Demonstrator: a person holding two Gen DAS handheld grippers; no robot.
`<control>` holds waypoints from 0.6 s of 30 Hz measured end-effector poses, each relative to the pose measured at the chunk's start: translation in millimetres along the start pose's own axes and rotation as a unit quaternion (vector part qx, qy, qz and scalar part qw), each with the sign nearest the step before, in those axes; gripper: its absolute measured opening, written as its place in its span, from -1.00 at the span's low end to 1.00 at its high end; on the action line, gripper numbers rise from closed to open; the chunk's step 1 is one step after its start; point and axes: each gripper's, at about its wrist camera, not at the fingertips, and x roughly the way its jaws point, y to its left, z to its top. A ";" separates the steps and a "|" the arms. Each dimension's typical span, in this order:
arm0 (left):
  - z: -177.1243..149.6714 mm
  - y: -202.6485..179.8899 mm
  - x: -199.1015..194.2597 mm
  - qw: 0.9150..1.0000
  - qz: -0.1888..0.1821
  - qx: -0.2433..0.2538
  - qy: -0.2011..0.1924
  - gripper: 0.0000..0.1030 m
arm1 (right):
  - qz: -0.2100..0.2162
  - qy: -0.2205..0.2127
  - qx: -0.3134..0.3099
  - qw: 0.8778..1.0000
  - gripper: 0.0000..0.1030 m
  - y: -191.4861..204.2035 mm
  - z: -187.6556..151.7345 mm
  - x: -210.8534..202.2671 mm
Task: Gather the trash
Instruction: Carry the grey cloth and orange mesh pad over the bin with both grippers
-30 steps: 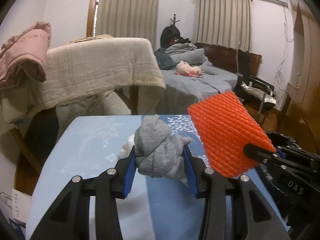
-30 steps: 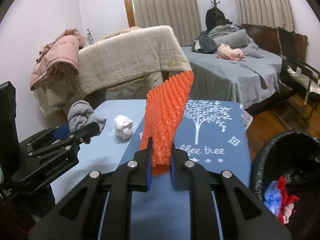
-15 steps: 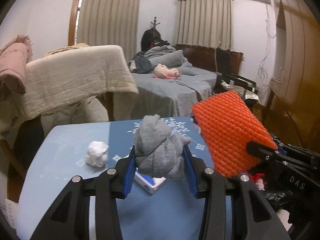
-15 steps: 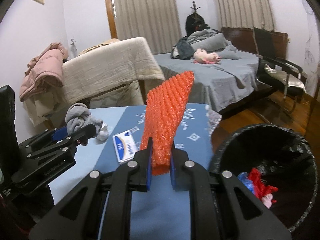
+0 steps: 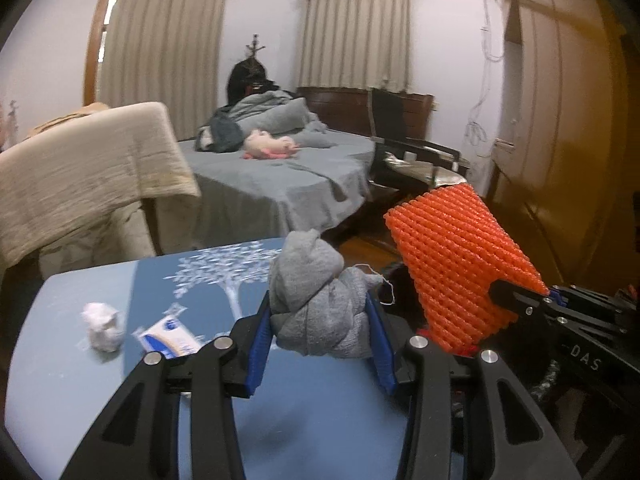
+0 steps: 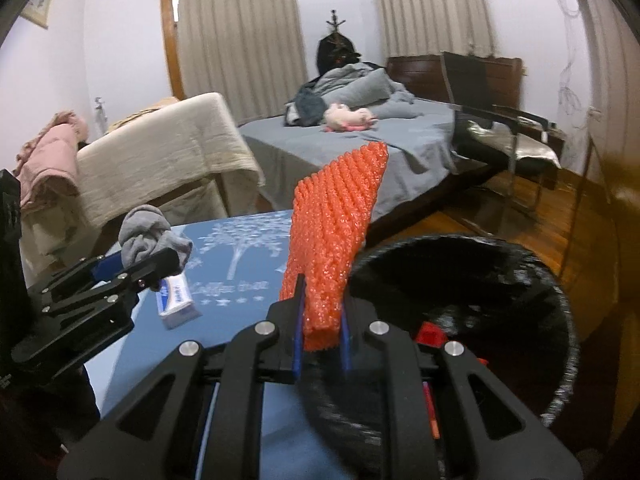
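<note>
Two hand-held grippers, each carrying one piece of trash above a blue table [image 5: 80,360]. Left hand-held gripper [image 5: 318,338]: blue-padded fingers closed against both sides of a balled grey sock [image 5: 320,304], which bulges up between them. Right hand-held gripper [image 6: 320,336]: fingers pinched on the lower end of an orange foam net sleeve [image 6: 336,232], which stands upright and leans slightly to the right. In the right wrist view, the sleeve sits at the near rim of a bin lined with a black bag [image 6: 552,280], just beside the table edge; red scraps [image 6: 430,332] lie inside it. On the table, to the left of both grippers: a crumpled white tissue [image 5: 102,326] and, near it, a small white-and-blue packet [image 5: 170,338], lying flat. Background: a bed with grey covers [image 5: 280,180], a chair draped in a beige blanket [image 5: 80,172], and curtained windows.
</note>
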 end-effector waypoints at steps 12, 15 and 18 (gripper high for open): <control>3.4 -70.6 41.2 0.997 -0.066 0.034 0.011 -0.15 | -0.076 0.009 0.024 0.997 -0.74 -74.5 -16.8 -8.5; 2.4 -83.5 54.1 0.996 -0.079 0.040 0.019 -0.15 | -0.092 0.014 0.029 0.995 -0.74 -90.2 -22.4 -5.9; 2.0 -92.5 64.6 0.995 -0.090 0.043 0.026 -0.15 | -0.103 0.019 0.035 0.994 -0.74 -101.0 -26.0 -3.3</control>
